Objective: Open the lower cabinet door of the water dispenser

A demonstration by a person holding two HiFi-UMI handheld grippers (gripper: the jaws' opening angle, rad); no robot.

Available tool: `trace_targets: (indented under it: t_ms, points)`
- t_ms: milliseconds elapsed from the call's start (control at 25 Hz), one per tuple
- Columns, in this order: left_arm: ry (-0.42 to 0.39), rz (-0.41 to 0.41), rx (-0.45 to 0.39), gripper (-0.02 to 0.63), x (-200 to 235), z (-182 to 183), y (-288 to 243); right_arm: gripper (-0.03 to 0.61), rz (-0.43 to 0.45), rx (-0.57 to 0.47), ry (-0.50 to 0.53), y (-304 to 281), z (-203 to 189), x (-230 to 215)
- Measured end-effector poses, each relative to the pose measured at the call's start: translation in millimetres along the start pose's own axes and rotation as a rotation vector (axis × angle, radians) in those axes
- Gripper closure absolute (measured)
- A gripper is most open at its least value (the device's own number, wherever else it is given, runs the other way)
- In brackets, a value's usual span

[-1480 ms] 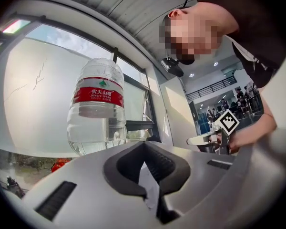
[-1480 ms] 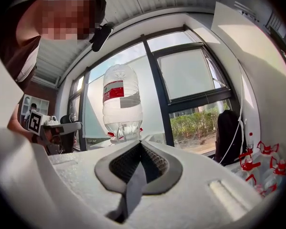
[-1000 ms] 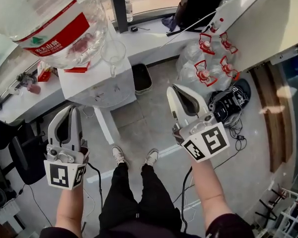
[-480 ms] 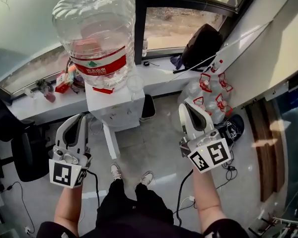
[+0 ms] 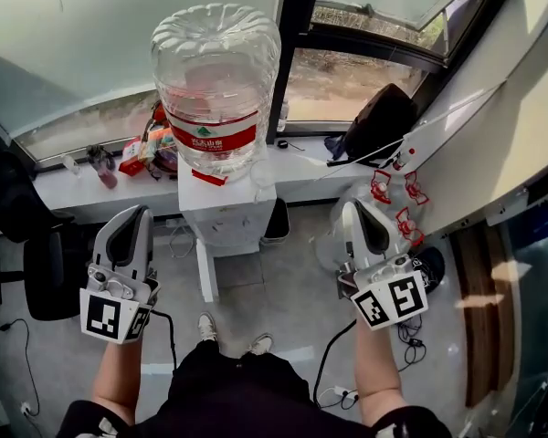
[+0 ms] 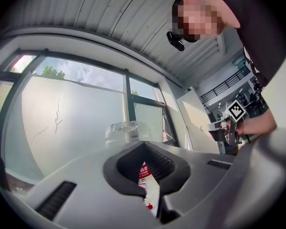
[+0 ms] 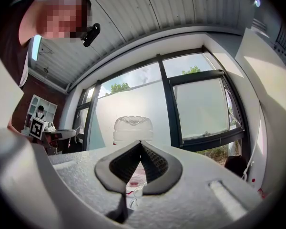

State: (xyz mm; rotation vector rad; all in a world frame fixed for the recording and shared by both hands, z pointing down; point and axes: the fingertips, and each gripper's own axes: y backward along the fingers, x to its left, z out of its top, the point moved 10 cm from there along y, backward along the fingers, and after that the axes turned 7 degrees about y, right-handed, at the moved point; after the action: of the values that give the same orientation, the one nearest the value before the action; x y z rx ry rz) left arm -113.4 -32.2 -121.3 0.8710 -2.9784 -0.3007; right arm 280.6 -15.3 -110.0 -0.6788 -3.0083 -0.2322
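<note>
The white water dispenser [image 5: 221,210] stands by the window with a big clear bottle [image 5: 216,89] on top. At its foot a narrow white panel [image 5: 205,274] juts toward me, seemingly the lower door standing open edge-on. My left gripper [image 5: 134,217] hovers left of the dispenser and my right gripper [image 5: 353,212] right of it; both are shut, hold nothing and touch nothing. The left gripper view shows its shut tips [image 6: 144,143] below the bottle [image 6: 126,128]. The right gripper view likewise shows shut tips [image 7: 140,142] under the bottle [image 7: 133,125].
A windowsill [image 5: 91,190] with small items runs behind the dispenser. A black bag [image 5: 376,121] and several empty bottles with red handles [image 5: 395,190] sit at the right. A black chair [image 5: 44,272] stands at the left, a dark bin [image 5: 277,221] beside the dispenser, cables [image 5: 333,354] on the floor.
Both grippers have risen, still shut. The head view has tilted up and drawn back, so the dispenser looks smaller and farther, with the whole bottle and the window now showing.
</note>
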Motion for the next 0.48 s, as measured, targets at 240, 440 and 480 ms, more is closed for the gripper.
trace_targets:
  t_ms: [240, 440, 480]
  points:
    - [0.006, 0.042, -0.048, 0.606, -2, 20, 18, 0.574, 0.036, -0.021, 0.018, -5, 9, 4]
    - [-0.006, 0.066, -0.053, 0.606, 1, 22, 28, 0.574, 0.048, -0.034, 0.038, -5, 12, 13]
    - [-0.006, 0.071, -0.055, 0.606, 0, 21, 30, 0.574, 0.049, -0.031, 0.042, -3, 12, 15]
